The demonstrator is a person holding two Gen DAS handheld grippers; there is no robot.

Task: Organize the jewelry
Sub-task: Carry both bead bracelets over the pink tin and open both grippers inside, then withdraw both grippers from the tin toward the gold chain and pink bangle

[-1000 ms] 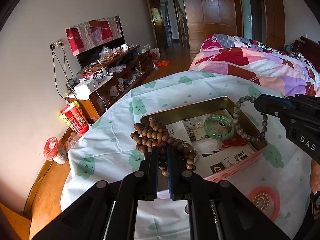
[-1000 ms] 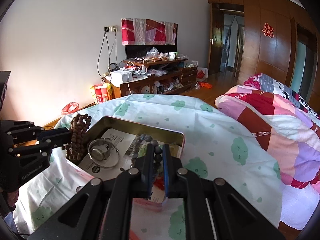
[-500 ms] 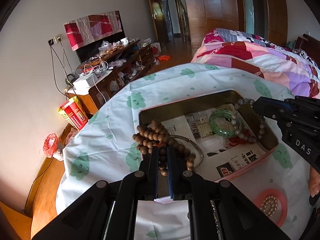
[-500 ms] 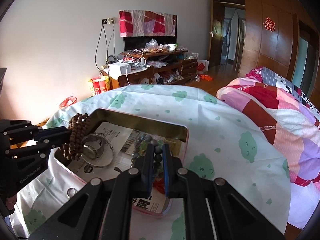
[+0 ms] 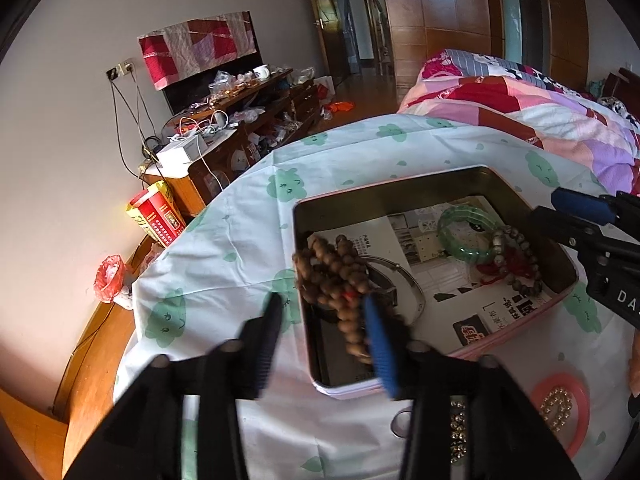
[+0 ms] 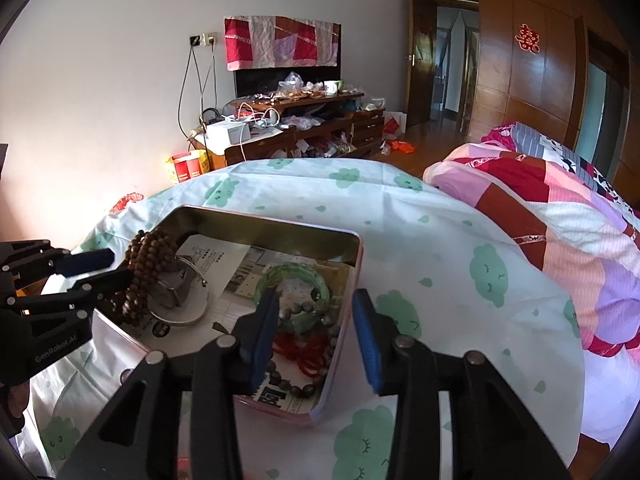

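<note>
Left wrist view: wooden bead strand [image 5: 340, 280] against one of the wide-spread fingers [image 5: 380, 344], over tin [image 5: 400, 188].

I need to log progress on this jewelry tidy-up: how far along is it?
Mostly done. The tin already holds the green bangle, grey bead bracelet, red string piece, silver bangle and brown bead strand. Nothing is in hand: left gripper and right gripper are both open. Left outside: the pink ring with pearls and a small metal ring.
</note>
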